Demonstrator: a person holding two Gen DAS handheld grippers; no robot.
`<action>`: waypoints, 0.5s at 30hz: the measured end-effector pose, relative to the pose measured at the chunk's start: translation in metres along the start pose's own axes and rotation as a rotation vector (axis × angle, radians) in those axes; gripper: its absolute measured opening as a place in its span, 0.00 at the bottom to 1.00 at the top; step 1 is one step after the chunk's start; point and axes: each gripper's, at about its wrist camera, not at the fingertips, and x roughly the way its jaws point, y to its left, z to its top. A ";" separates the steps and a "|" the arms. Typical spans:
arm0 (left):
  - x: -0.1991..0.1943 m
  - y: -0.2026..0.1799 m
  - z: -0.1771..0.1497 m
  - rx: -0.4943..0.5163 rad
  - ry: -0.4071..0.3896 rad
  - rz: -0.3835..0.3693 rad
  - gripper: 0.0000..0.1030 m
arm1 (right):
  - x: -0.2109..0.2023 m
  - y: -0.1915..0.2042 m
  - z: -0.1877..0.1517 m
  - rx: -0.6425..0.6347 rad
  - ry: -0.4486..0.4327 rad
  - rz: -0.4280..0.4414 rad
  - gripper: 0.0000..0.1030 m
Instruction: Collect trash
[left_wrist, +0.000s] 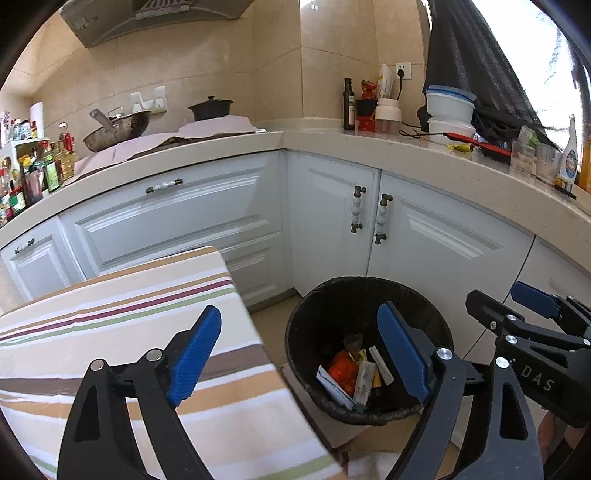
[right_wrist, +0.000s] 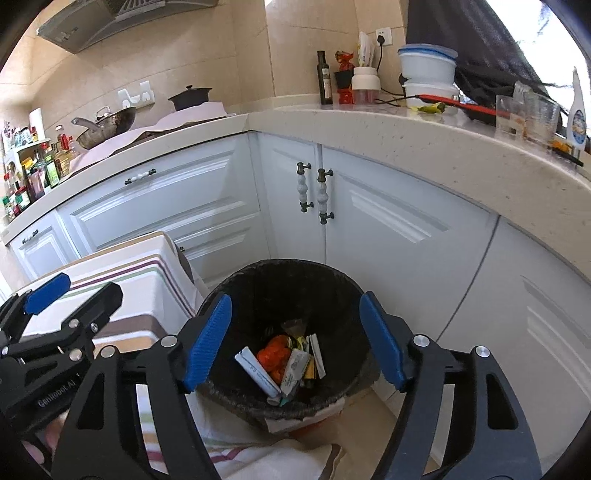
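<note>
We hold both tongs spread wide and empty: the left tongs (left_wrist: 299, 354) over the striped desk's (left_wrist: 110, 332) right edge, the right tongs (right_wrist: 295, 339) above the black bin (right_wrist: 280, 280) on the floor. The trash (right_wrist: 284, 362) lies at the bin's bottom; a white wrapper (right_wrist: 256, 373) there runs diagonally.

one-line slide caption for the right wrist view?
Open right gripper above the black-lined trash bin holding wrappers, white kitchen cabinets behind.
</note>
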 end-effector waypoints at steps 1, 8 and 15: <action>-0.004 0.002 -0.001 -0.003 -0.002 0.000 0.82 | -0.003 0.001 -0.001 -0.004 -0.002 -0.003 0.69; -0.032 0.007 -0.010 0.008 -0.022 0.009 0.82 | -0.038 0.006 -0.013 -0.016 -0.029 -0.023 0.73; -0.056 0.012 -0.019 0.001 -0.043 0.017 0.83 | -0.068 0.010 -0.025 -0.031 -0.058 -0.043 0.77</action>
